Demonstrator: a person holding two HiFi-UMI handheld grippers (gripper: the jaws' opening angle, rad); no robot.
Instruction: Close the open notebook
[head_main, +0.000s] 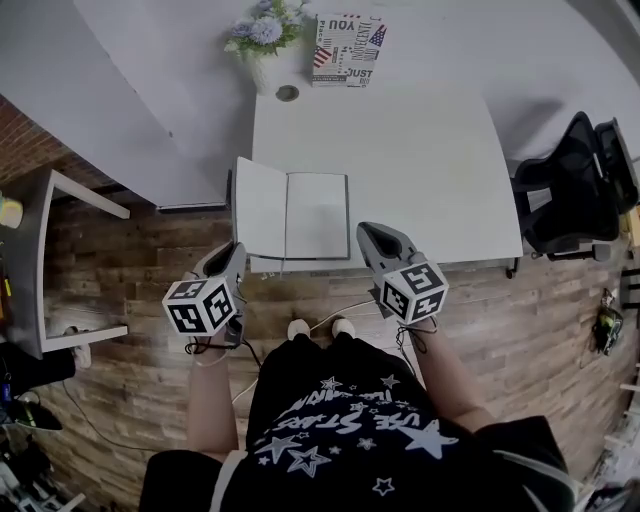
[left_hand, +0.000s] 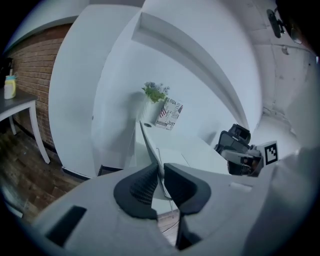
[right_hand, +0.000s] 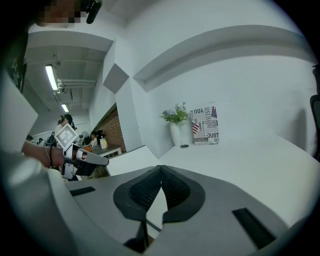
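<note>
The white notebook (head_main: 300, 213) lies open at the near edge of the white table (head_main: 420, 150). Its right half rests flat and its left half is raised off the table. My left gripper (head_main: 237, 250) is at the notebook's near left corner. In the left gripper view the left gripper (left_hand: 161, 175) is shut on the thin edge of that left cover (left_hand: 150, 142), which rises away from the jaws. My right gripper (head_main: 367, 232) hovers by the notebook's near right corner. Its jaws (right_hand: 161, 172) are shut with nothing between them.
A vase of flowers (head_main: 262, 40) and a printed box (head_main: 347, 48) stand at the table's far edge, with a round cable hole (head_main: 287, 93) nearby. A black chair (head_main: 575, 190) is at the right. A grey side table (head_main: 40, 260) stands at the left over the wood floor.
</note>
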